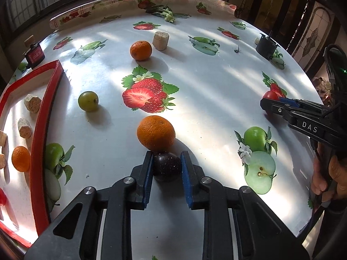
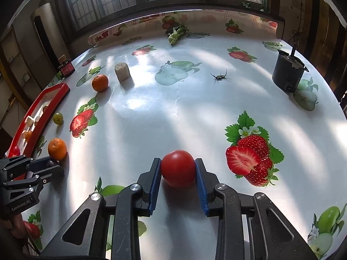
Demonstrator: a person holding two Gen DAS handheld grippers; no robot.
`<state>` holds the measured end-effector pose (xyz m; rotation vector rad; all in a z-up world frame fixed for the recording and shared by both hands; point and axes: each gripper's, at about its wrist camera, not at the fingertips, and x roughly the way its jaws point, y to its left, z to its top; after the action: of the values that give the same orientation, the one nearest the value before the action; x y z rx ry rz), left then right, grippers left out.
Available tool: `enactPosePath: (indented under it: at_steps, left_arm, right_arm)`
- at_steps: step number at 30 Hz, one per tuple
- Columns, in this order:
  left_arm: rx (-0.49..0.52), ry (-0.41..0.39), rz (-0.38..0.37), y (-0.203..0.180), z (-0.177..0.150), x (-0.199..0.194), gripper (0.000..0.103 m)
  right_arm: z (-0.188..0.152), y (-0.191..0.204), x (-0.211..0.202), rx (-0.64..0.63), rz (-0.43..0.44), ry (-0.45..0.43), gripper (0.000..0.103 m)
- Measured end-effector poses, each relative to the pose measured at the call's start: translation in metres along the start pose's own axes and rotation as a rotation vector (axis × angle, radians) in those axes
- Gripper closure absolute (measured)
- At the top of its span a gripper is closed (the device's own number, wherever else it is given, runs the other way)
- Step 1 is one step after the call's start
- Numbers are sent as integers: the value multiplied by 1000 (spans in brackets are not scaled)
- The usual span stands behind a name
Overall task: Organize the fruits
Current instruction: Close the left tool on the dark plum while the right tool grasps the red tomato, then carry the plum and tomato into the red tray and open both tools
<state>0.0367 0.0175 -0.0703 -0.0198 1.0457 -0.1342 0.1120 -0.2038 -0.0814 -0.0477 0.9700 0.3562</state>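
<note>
Cut off by the left-wrist picture's left edge: a red tray (image 1: 36, 117), with a red fruit (image 1: 2, 196) in it and two cork-like pieces only partly shown. Mostly hidden behind the right gripper's (image 1: 267, 106) fingers there: the red tomato (image 1: 270, 95). Barely visible in the right-wrist picture: a dark plum (image 2: 51, 163) between the left gripper's (image 2: 53, 166) fingers, and tray contents too small to tell.

Both wrist views angled down, table (image 1: 206, 82) shared

Your left claw (image 1: 166, 165) and right claw (image 2: 178, 170) both angle steeply downward, each clamped on a round fruit.
</note>
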Motion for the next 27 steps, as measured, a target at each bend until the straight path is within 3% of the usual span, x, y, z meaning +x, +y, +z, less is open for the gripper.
enactPosePath:
  at_steps: [27]
  left_arm:
    - [-102,-140,137,69,-10,-68,81]
  right_arm:
    - [13,115,-36,-162,233,-47,72]
